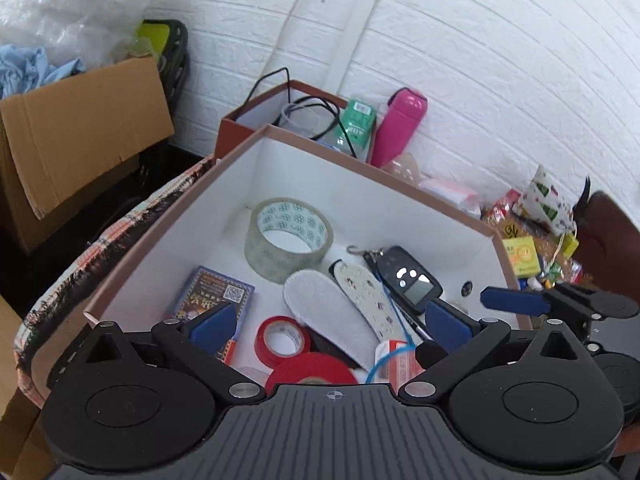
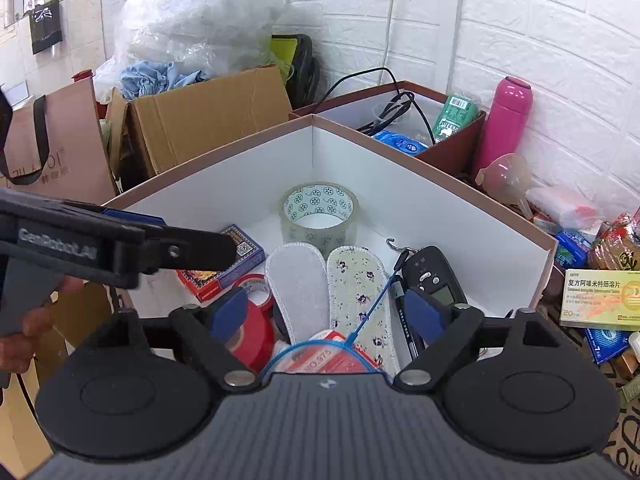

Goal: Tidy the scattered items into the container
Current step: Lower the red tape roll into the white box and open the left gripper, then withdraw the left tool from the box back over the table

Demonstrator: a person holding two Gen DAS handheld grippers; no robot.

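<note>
**Q:** Cardboard, white inside: is that the container, and what does it hold so far?

**A:** Yes. The container (image 2: 224, 184) lies directly ahead of and below both claws. Ahead of the right claw (image 2: 330, 314) stand a roll of clear tape (image 2: 320, 216), 2 insoles (image 2: 332, 292) side by side, a card pack (image 2: 236, 258) to the left, red tape rolls (image 2: 256, 328) near the left finger, a key fob (image 2: 434, 278) near the right finger, and a small red-and-white packet with a blue loop (image 2: 320, 354) closest to the claw.

**Q:** State of each claw?

**A:** Both are released. The left claw (image 1: 332, 322) has its jaws spread wide with nothing pressed between the pads; the right claw likewise, empty. No earlier view is given, so what each last carried cannot be told.

**Q:** What remains outside?

**A:** To the right of the right claw, beyond the container wall, a yellow medicine box (image 2: 600, 300), snack packets (image 2: 616, 248) and blue packs (image 2: 572, 248) lie scattered. A pink bottle (image 2: 504, 124) stands further ahead-right, beside a second brown box (image 2: 456, 148).

**Q:** Progress, then?

**A:** Judged partly done: several items are stowed and a cluster is left on the right. Whether the bottle counts as scattered cannot be told.
</note>
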